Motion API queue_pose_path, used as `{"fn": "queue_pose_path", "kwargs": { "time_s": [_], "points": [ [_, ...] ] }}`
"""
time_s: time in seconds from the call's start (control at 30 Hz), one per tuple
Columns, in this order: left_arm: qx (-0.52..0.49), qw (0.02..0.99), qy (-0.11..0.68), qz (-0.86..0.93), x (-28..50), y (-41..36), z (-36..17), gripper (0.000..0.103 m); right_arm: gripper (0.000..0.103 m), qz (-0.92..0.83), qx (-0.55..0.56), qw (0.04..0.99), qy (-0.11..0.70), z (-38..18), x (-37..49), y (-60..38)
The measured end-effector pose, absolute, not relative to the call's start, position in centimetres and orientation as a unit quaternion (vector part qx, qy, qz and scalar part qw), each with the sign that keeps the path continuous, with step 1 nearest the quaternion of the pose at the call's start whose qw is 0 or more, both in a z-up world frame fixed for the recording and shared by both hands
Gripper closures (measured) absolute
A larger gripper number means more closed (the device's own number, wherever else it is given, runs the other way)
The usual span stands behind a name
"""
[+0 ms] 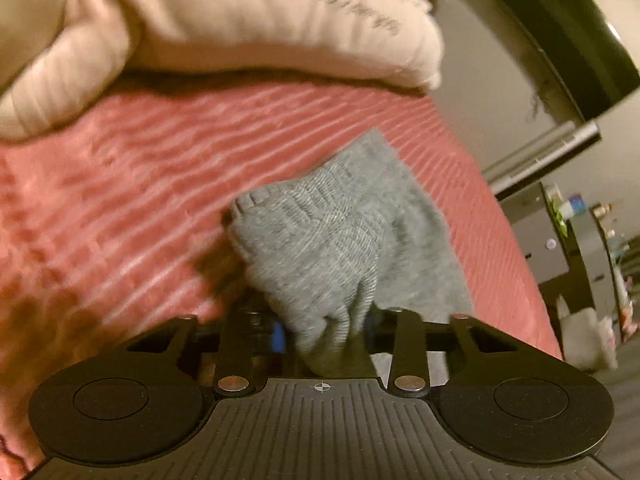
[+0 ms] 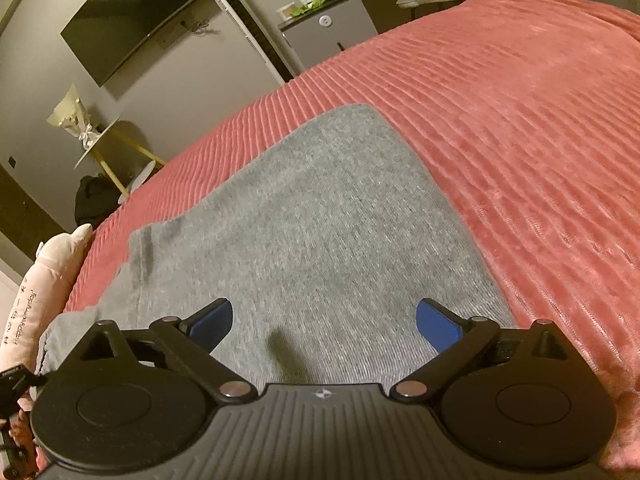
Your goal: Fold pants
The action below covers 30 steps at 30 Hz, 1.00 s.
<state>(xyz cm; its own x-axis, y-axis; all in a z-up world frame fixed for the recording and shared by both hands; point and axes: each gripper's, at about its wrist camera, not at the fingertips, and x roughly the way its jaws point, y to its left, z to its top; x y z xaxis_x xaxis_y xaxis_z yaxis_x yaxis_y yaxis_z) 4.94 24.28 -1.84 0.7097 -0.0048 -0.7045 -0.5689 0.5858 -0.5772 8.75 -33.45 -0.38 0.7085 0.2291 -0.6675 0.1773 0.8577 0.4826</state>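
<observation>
Grey pants (image 2: 304, 216) spread flat on pink ribbed bedspread (image 2: 520, 120), cream pillow (image 1: 240, 20) to left. Left gripper (image 1: 326, 334) clenched on bunched ribbed cuff (image 1: 316, 248). Right gripper (image 2: 324, 324) released, wide above fabric.

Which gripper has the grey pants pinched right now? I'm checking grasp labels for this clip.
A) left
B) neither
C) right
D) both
A: the left gripper has bunched grey pants pinched between its fingers, while the right gripper hovers wide open above the flat fabric.
</observation>
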Motion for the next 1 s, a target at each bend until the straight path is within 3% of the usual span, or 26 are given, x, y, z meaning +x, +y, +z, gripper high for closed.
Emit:
{"fn": "queue_pose_path", "kwargs": {
  "time_s": [0.07, 0.37, 0.57, 0.67, 0.73, 0.8, 0.83, 0.9, 0.93, 1.0],
  "points": [
    [-0.398, 0.842, 0.323, 0.168, 4.5, 23.3, -0.2, 0.075, 0.004, 0.012, 0.273, 0.886, 0.375, -0.5, 8.7, -33.5],
    [-0.086, 0.964, 0.243, 0.069, 4.4, 9.4, 9.5, 0.079, 0.004, 0.008, 0.281, 0.887, 0.366, -0.5, 8.5, -33.6],
    [0.058, 0.967, 0.237, -0.075, 4.4, -2.8, 9.4, 0.077, 0.004, 0.011, 0.294, 0.886, 0.358, -0.5, 8.4, -34.0],
    [0.105, 0.940, 0.304, -0.118, 5.1, -7.5, 5.7, 0.065, 0.004, 0.013, 0.302, 0.886, 0.353, -0.4, 8.1, -34.2],
    [0.144, 0.908, 0.370, -0.131, 5.7, -9.8, 2.2, 0.048, 0.004, 0.014, 0.307, 0.886, 0.348, -0.3, 7.9, -34.2],
    [0.205, 0.894, 0.380, -0.118, 5.4, -11.3, 0.9, 0.043, 0.004, 0.017, 0.313, 0.885, 0.344, -0.2, 7.6, -34.3],
    [0.216, 0.896, 0.368, -0.121, 4.9, -11.4, 1.3, 0.033, 0.004, 0.021, 0.317, 0.885, 0.341, -0.2, 7.4, -34.2],
    [0.174, 0.904, 0.364, -0.139, 4.3, -10.2, 3.1, 0.011, 0.004, 0.027, 0.325, 0.885, 0.334, 0.0, 7.2, -34.3],
    [0.136, 0.910, 0.366, -0.140, 4.2, -9.1, 3.9, 0.006, 0.004, 0.031, 0.330, 0.884, 0.329, 0.1, 7.1, -34.2],
    [0.055, 0.919, 0.370, -0.121, 3.7, -6.2, 5.0, 0.007, 0.004, 0.038, 0.342, 0.881, 0.324, 0.2, 6.9, -34.0]
  ]
}}
